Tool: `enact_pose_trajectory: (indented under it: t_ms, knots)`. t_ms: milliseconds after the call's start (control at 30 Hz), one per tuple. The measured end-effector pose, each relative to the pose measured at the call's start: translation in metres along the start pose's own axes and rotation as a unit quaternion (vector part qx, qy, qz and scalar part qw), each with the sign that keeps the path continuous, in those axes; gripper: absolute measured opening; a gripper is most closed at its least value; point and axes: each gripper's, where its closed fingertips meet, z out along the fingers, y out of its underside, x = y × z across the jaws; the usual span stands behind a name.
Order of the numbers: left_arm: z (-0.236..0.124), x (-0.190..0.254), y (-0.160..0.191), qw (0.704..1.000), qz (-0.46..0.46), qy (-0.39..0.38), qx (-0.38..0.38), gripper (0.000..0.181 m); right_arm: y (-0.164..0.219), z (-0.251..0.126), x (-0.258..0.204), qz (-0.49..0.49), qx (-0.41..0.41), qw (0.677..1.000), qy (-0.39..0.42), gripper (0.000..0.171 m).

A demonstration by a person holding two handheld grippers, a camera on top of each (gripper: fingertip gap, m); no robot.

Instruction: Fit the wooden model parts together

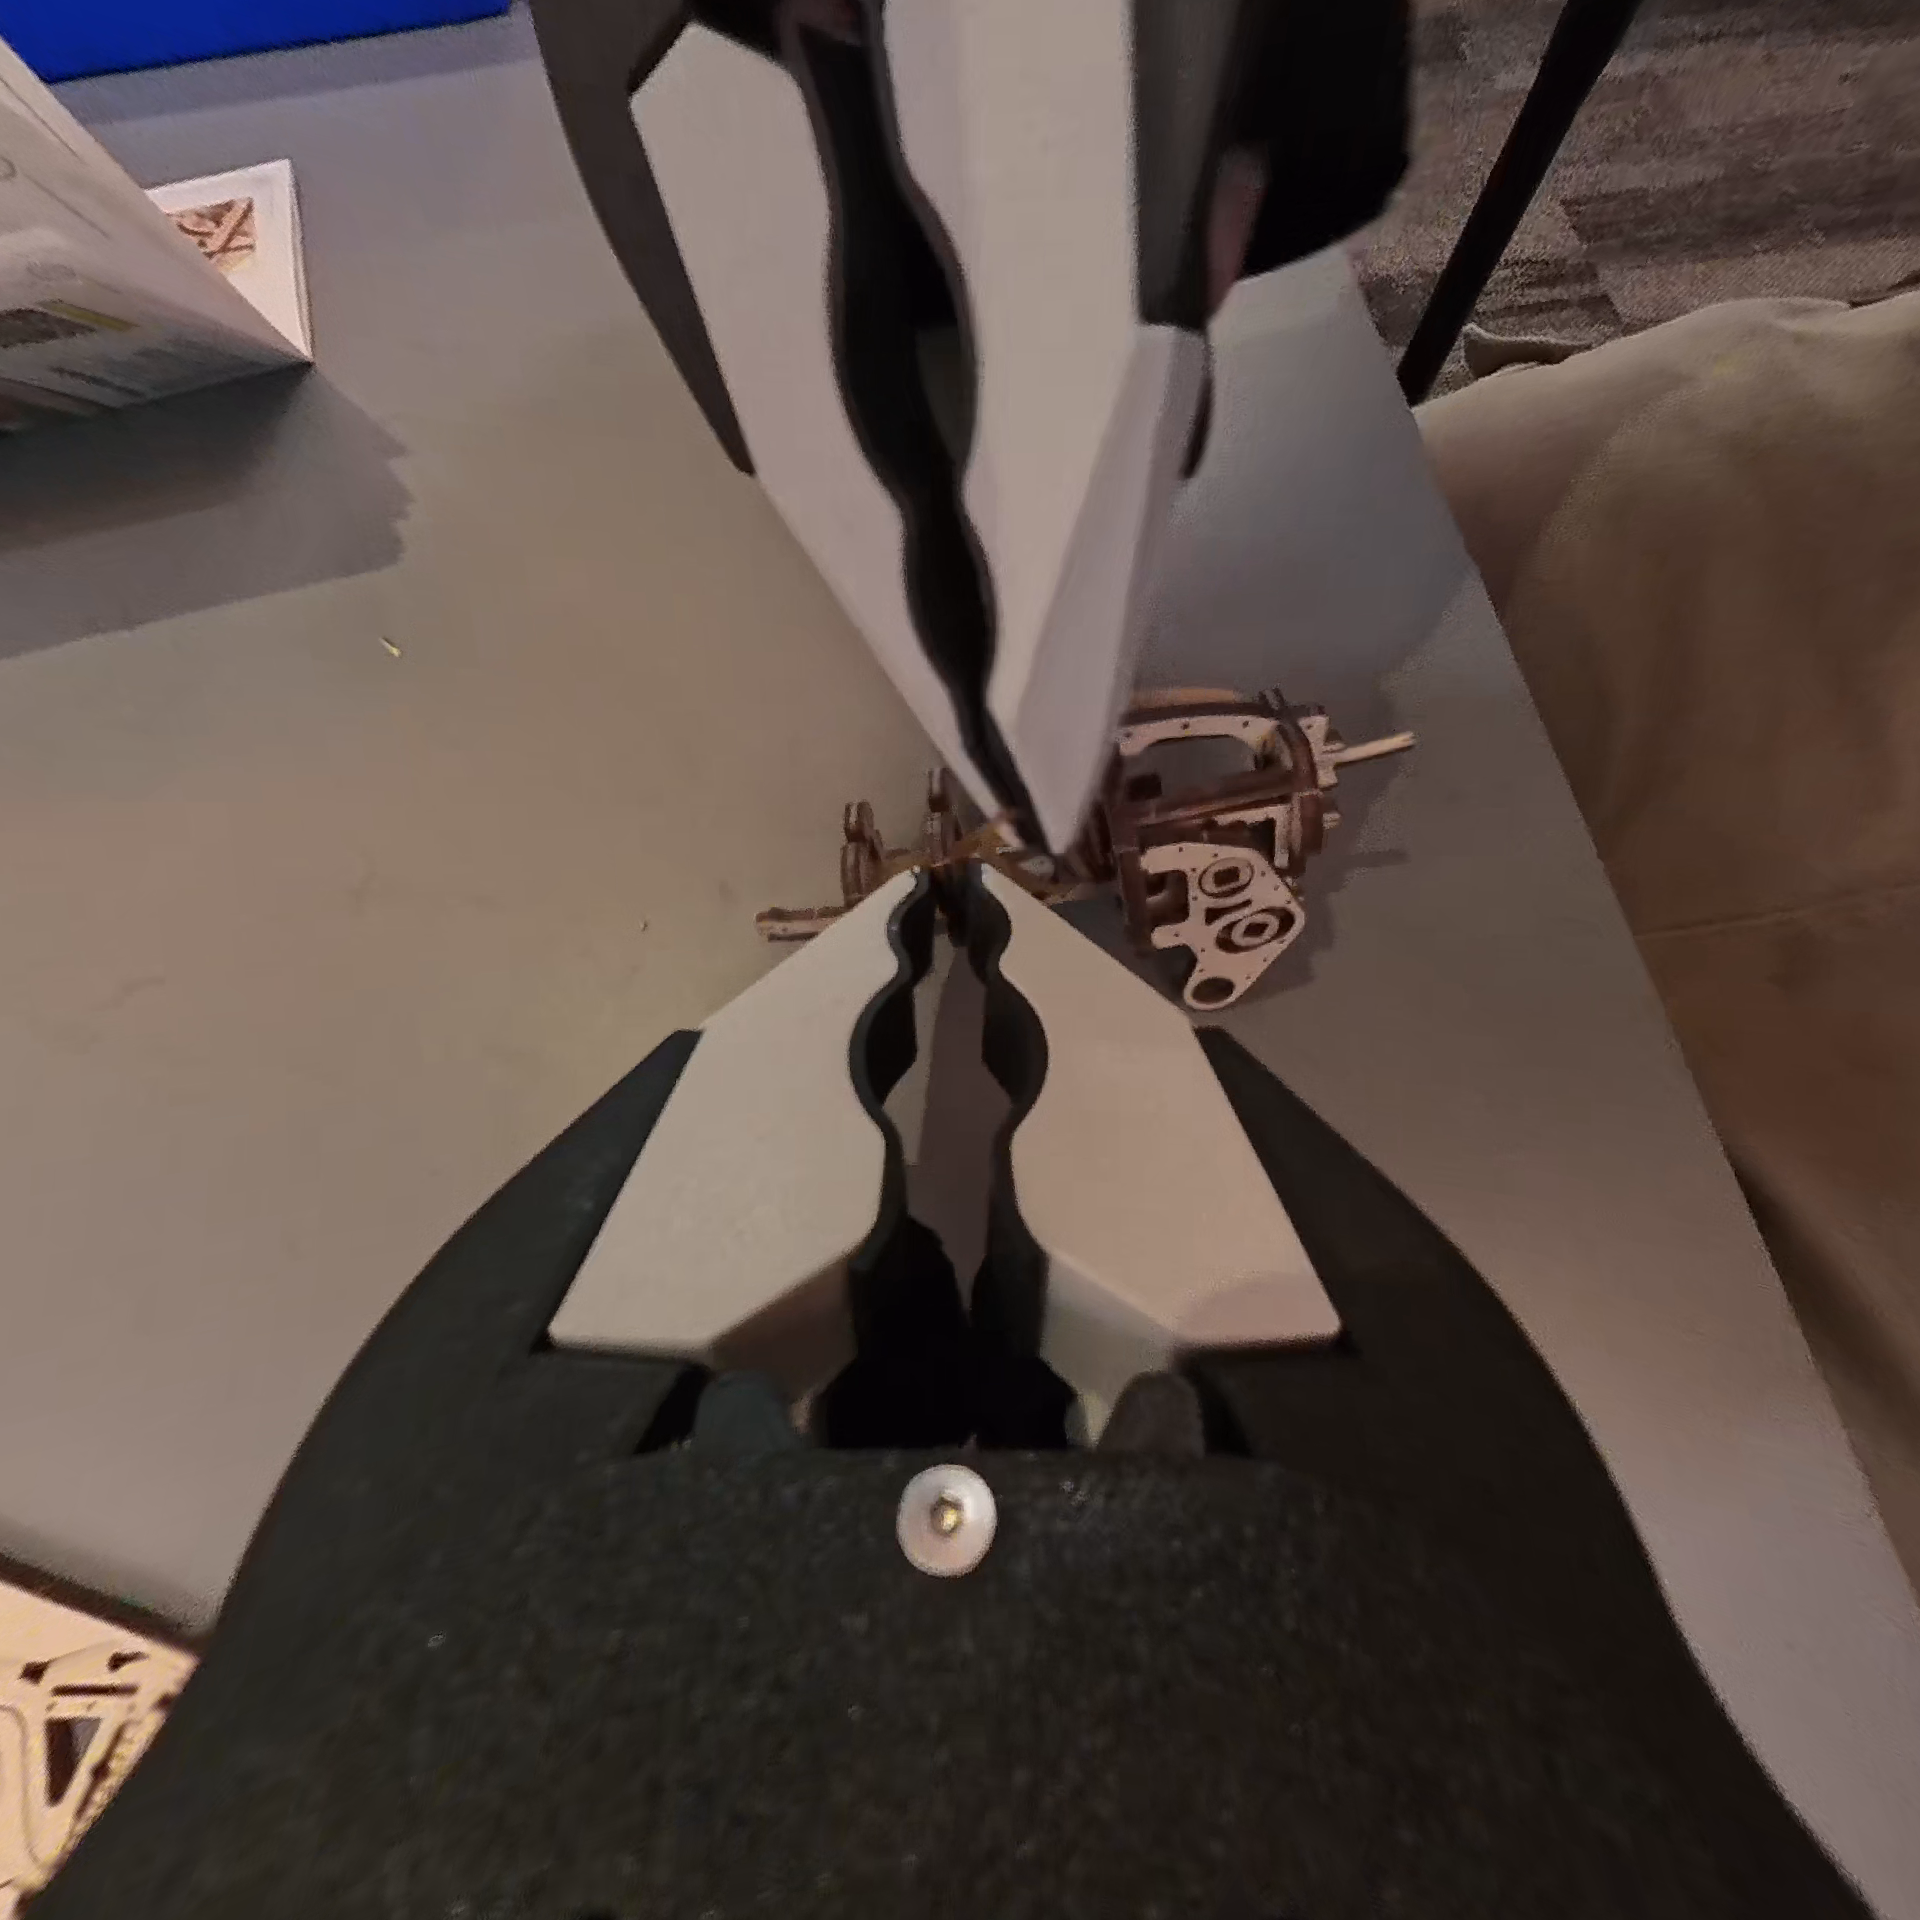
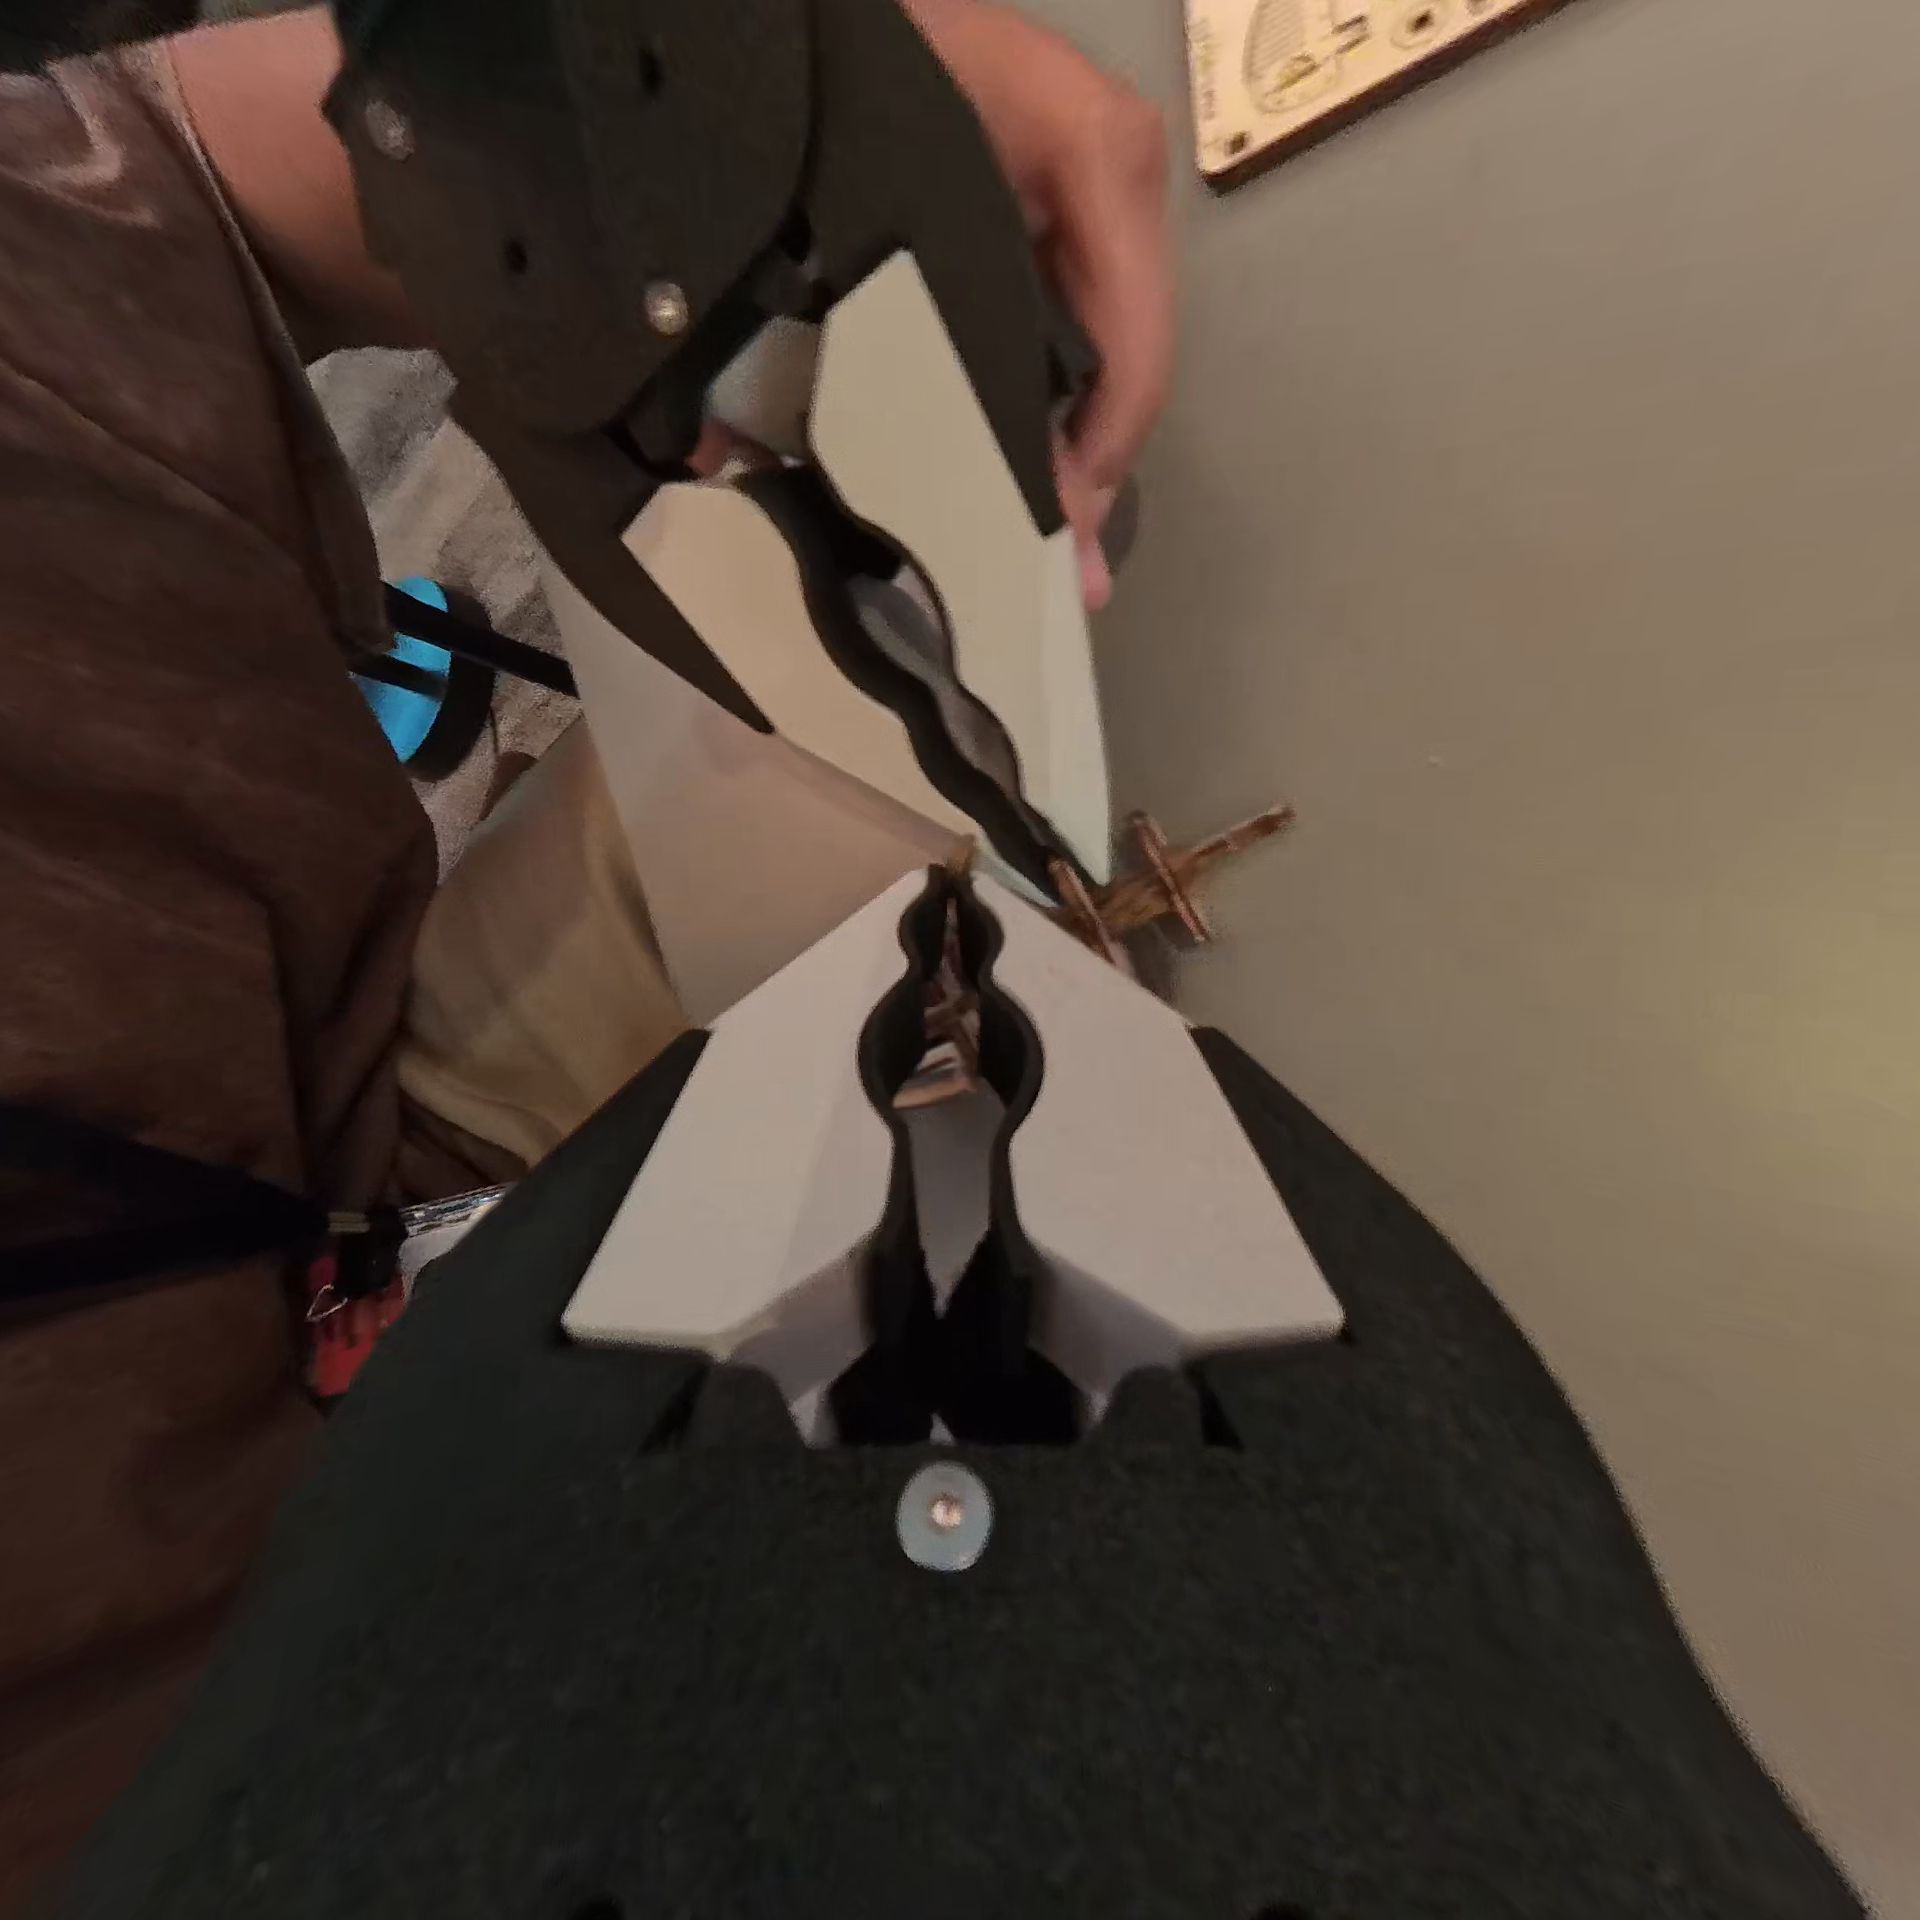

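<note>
Here, both grippers are meeting tip to tip over the grey table [image 1: 312, 883]. The left gripper [image 1: 951, 896] is pinching a thin wooden cross-shaped part [image 1: 883, 862]; the right gripper [image 2: 951, 883] is pinching a small wooden piece [image 2: 948, 1023]. A wooden model block [image 1: 1216, 831] is sitting just beside them. Print on the white box [image 1: 94, 291] is too blurred to read.

No writing can be read anywhere in these views. The white box [image 1: 125, 301] at the table's far left carries printed lines and a yellow-edged label, all too blurred to make out. The wooden parts sheet [image 2: 1340, 73] bears small marks, equally illegible.
</note>
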Motion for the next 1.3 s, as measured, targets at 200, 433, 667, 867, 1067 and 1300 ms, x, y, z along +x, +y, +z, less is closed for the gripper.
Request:
enact_pose_trajectory:
  t_ms: [200,433,667,867,1067,1300]
  knots:
    - [-0.001,-0.010,-0.004,0.998,-0.042,-0.030,0.027,0.002,0.015,-0.004,0.024,0.003,-0.043,0.999,0.023,0.000]
    - [0.001,-0.009,0.000,0.998,-0.042,-0.049,0.024,0.002,0.020,0.000,0.025,0.062,-0.088,0.994,-0.029,0.001]
    - [0.000,-0.011,0.000,0.997,-0.048,-0.059,0.024,0.003,0.019,0.004,0.026,0.107,-0.115,0.985,-0.067,0.001]
    - [-0.016,-0.015,-0.001,0.995,-0.073,-0.059,0.046,0.013,0.017,0.003,0.026,0.092,-0.114,0.987,-0.059,0.001]
    - [-0.007,-0.007,-0.004,0.994,-0.093,-0.025,0.050,0.019,0.014,0.005,0.024,0.052,-0.098,0.993,-0.051,0.001]
    - [0.000,-0.005,-0.002,0.996,-0.082,-0.034,0.029,0.014,0.014,0.005,0.024,0.033,-0.068,0.996,-0.042,0.001]
